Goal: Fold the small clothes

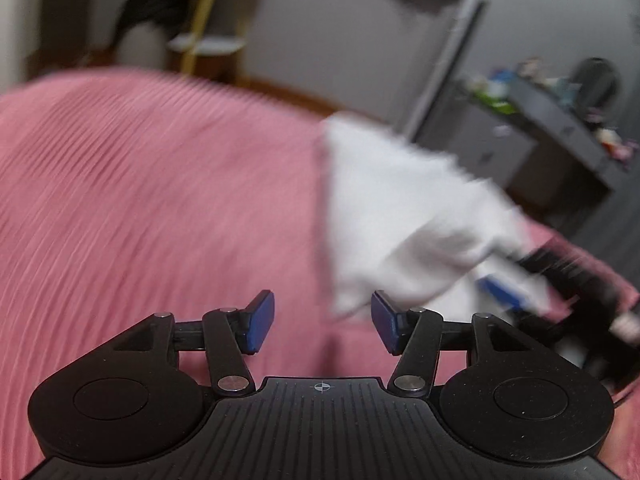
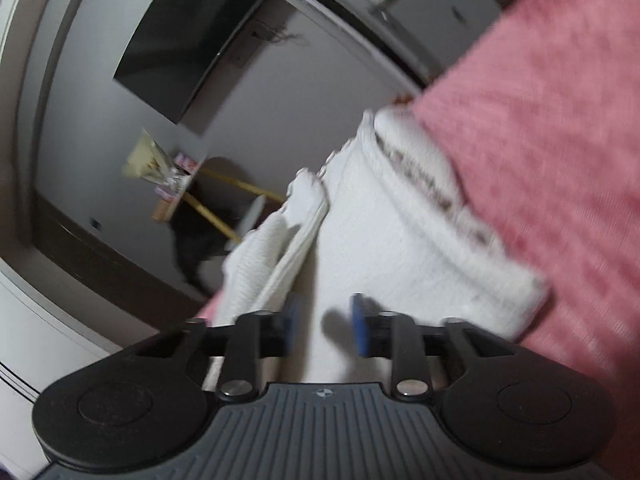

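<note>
A small white garment (image 1: pixel 404 216) lies on a pink ribbed bedspread (image 1: pixel 152 200). In the left wrist view the garment sits to the right of centre, blurred by camera movement, spreading from near the far edge of the bed down toward the gripper. In the right wrist view the same white garment (image 2: pixel 400 232) fills the middle of the frame; it looks knitted, with a rolled edge carrying a brownish trim and a scalloped hem at its far end. The picture is tilted, so the pink bedspread (image 2: pixel 552 120) runs up the right side.

The left gripper (image 1: pixel 323 322) hangs over the bedspread with its blue pads (image 1: pixel 262 320) set well apart. Nothing lies between them; the garment's near corner sits just beyond the right-hand pad. The right gripper (image 2: pixel 325 326) also has its blue pads (image 2: pixel 359 328) apart, a narrower gap than the left. White cloth shows in that gap, but the pads do not look pressed on it. The right gripper (image 1: pixel 560 280) also appears in the left wrist view as a dark blurred shape at the garment's right edge.

Beyond the bed stand a grey wall, a dark screen (image 2: pixel 180 48) mounted on it, a yellow-legged stand (image 2: pixel 224 204), and a dark shelf unit (image 1: pixel 560 128) holding small colourful items too blurred to identify.
</note>
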### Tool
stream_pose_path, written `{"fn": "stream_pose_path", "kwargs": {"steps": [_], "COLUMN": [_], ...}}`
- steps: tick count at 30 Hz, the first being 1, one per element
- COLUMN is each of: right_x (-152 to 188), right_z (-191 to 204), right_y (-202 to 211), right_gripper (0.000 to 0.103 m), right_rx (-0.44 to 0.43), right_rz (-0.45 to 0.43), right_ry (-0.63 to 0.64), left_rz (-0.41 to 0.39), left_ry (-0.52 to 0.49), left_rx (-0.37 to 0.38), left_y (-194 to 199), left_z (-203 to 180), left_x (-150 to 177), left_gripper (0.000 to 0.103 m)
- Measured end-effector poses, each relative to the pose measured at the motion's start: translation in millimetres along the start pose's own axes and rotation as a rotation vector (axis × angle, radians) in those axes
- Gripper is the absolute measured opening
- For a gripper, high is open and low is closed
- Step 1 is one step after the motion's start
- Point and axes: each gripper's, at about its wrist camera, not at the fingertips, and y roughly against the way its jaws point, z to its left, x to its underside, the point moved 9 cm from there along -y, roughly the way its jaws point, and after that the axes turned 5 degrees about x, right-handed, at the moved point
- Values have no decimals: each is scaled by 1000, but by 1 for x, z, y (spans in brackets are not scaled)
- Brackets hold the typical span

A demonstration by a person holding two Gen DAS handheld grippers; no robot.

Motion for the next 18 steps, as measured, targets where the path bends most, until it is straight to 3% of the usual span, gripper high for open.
{"fn": "stream_pose_path", "kwargs": {"steps": [1, 4, 8, 11, 12, 13, 14, 16, 18], "right_x": [1, 1, 2, -1, -3, -6, -9, -13, -21], "right_z": [2, 23, 44, 57, 63, 68, 72, 85, 103], "right_y": [-1, -4, -26, -50, -55, -60, -64, -66, -53], "right_gripper": [58, 78, 82, 81, 73, 47, 31, 21, 19], "right_rx": [-20, -51, -57, -9, 4, 35, 68, 110, 167], "right_rz": [18, 56, 172, 240, 252, 257, 254, 238, 127], "right_ry": [-21, 10, 56, 140, 177, 222, 273, 398, 586], "left_rz": [23, 64, 82, 95, 99, 103, 106, 107, 102], "left_ry": [33, 91, 68, 62, 63, 60, 53, 30, 5], "left_rx": [-15, 1, 6, 21, 29, 35, 37, 39, 37], "left_y": [-1, 5, 13, 15, 16, 19, 20, 21, 21], "left_z": [10, 27, 36, 32, 29, 22, 20, 13, 7], "left_x": [9, 29, 39, 45, 46, 52, 53, 54, 52], "left_gripper": [59, 59, 62, 64, 65, 65, 65, 66, 66]}}
